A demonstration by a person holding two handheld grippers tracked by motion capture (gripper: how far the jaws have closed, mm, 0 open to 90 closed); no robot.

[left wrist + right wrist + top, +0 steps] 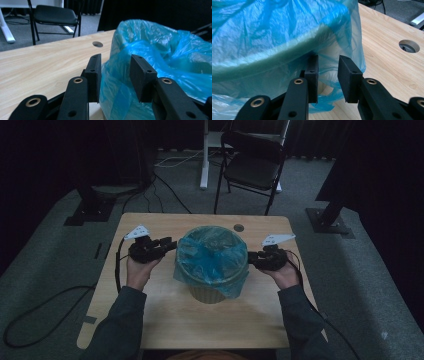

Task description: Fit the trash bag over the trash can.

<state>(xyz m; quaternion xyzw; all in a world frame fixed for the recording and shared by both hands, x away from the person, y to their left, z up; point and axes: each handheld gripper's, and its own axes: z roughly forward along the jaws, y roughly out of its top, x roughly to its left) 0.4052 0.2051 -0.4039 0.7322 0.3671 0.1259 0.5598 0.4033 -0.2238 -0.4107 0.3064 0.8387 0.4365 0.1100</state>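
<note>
You see thin, crinkled blue plastic film, faintly glossy, on the bin liner (212,255). The bin (210,292) under it looks smooth, pale plastic. The table (165,315) shows a matt light wood grain. Your left gripper (115,75) has matt black pads.

looks like a dim lab or studio setup – grey carpet, black curtains, folding chair (252,162), cables across floor, stand bases (330,220), wooden table (165,315)

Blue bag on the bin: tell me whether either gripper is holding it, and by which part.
Neither holds it. The left gripper and right gripper stand open beside the blue bag, their pads not pressing its overhanging skirt.
</note>
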